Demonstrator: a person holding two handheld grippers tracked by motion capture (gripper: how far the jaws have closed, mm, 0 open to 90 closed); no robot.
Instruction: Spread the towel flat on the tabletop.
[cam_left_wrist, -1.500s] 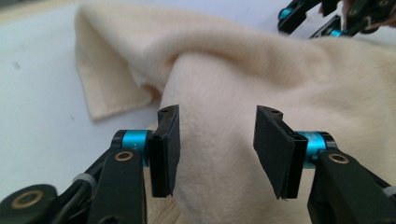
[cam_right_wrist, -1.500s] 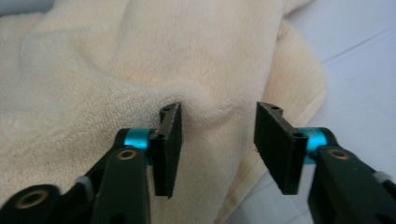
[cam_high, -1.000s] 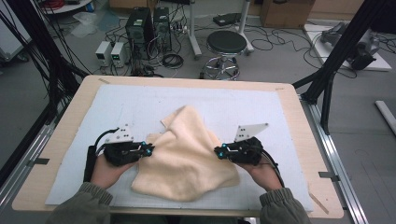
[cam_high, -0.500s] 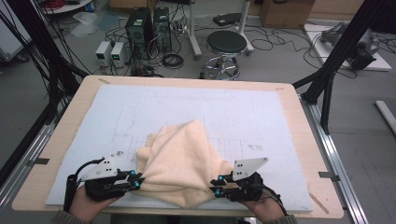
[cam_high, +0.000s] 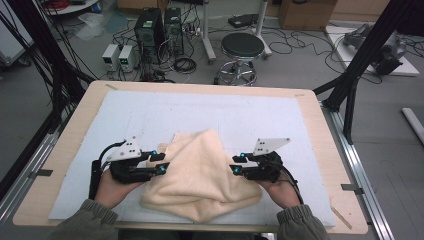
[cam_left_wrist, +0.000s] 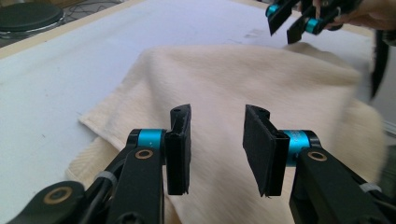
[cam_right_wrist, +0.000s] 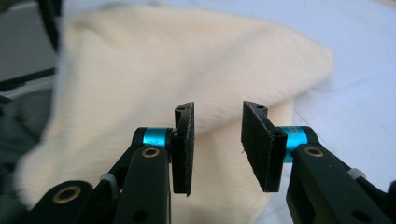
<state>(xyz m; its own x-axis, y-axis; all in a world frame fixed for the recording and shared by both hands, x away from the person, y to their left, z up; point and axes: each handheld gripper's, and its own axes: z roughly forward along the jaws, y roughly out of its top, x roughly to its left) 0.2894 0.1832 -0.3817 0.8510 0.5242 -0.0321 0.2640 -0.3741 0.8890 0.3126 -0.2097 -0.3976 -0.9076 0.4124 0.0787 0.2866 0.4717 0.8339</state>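
A cream towel (cam_high: 200, 177) lies folded in loose layers on the white mat (cam_high: 250, 120), near the table's front edge. My left gripper (cam_high: 163, 164) sits at the towel's left side and my right gripper (cam_high: 235, 170) at its right side, both pointing inward. In the left gripper view my left gripper (cam_left_wrist: 217, 149) stands open over the towel (cam_left_wrist: 243, 79), nothing between the pads; the right gripper (cam_left_wrist: 299, 21) shows far off. In the right gripper view my right gripper (cam_right_wrist: 215, 147) is open too, the towel (cam_right_wrist: 163, 60) beyond it. Both sets of jaws have just been opening.
The wooden table rim (cam_high: 330, 150) frames the mat. Behind the table stand a black stool (cam_high: 242, 47), computer towers (cam_high: 157, 30) and loose cables on the floor. Black frame posts (cam_high: 372, 47) rise at the right and left.
Both grippers, shut on the towel, drew it toward the front edge and folded it. They have since let go, opened, and moved back up beside the towel.
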